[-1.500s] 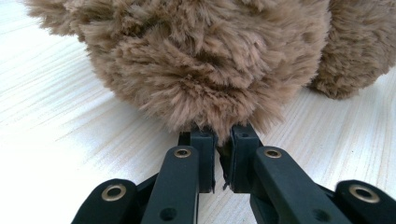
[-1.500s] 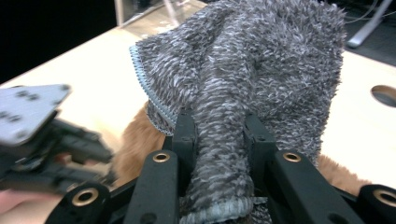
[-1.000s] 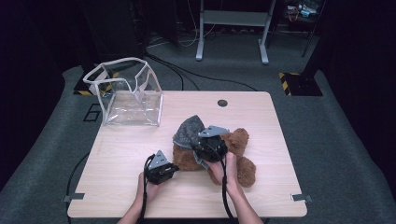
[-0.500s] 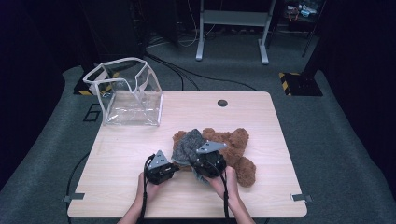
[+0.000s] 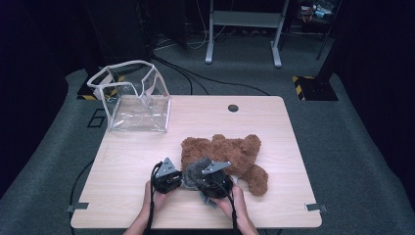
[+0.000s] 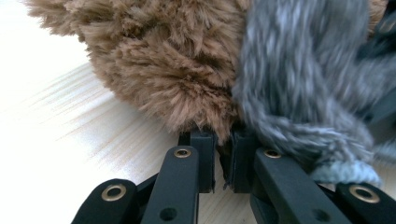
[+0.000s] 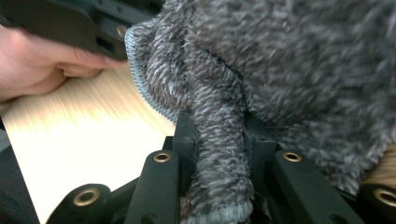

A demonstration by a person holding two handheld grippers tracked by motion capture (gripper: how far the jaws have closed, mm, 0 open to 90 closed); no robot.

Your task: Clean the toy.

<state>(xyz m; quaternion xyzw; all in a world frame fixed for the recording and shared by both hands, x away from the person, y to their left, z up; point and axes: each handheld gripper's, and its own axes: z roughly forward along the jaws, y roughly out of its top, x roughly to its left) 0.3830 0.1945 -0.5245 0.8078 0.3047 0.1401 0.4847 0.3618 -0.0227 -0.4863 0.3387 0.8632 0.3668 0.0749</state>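
Observation:
A brown teddy bear lies on the wooden table, right of the middle. A grey knitted cloth is bunched over its near left end, between my two grippers. My right gripper is shut on a thick fold of that cloth, which hangs down between its jaws. My left gripper sits just left of the cloth. Its jaws are almost together, nipping the lower edge of the bear's fur, with the grey cloth lying against the right jaw.
A clear plastic bag with a white rim stands open at the table's far left corner. A dark round hole is near the far edge. The hand that holds the left gripper is close to the cloth.
The right gripper has pulled the grey cloth from the far side of the bear toward the near edge, down over the bear. The left gripper stayed put.

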